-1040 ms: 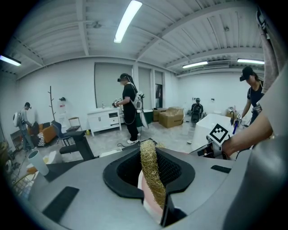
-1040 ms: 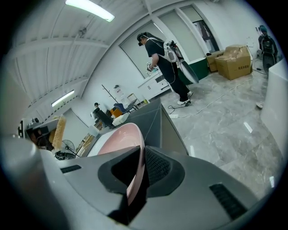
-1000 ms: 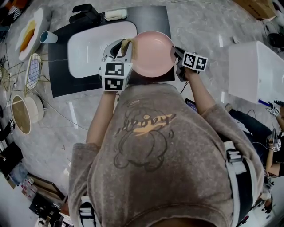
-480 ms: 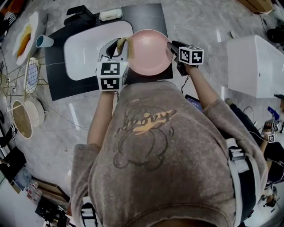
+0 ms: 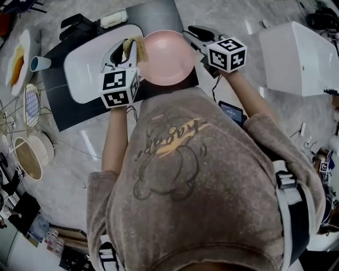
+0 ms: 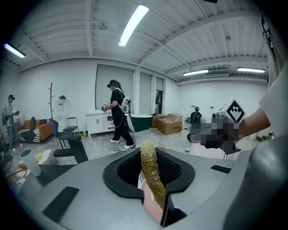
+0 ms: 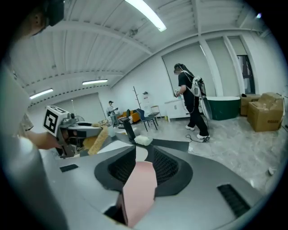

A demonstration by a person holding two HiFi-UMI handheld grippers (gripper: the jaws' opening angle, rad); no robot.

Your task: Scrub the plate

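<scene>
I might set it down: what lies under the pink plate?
Around the pink plate black mat shows, white basin to its left; the spot directly beneath is hidden.

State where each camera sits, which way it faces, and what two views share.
Head view: on the head, looking steeply down onto torso, arms, left gripper, right gripper and plate.
Left gripper view: along its jaws, shut on the scrubber; right gripper opposite.
Right gripper view: along its jaws, which have just been closing on the plate; left gripper opposite.
Shared: each gripper view shows the other gripper.

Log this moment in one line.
left gripper: shut on scrubber | right gripper: jaws just closing, on pink plate | scrubber at plate rim
</scene>
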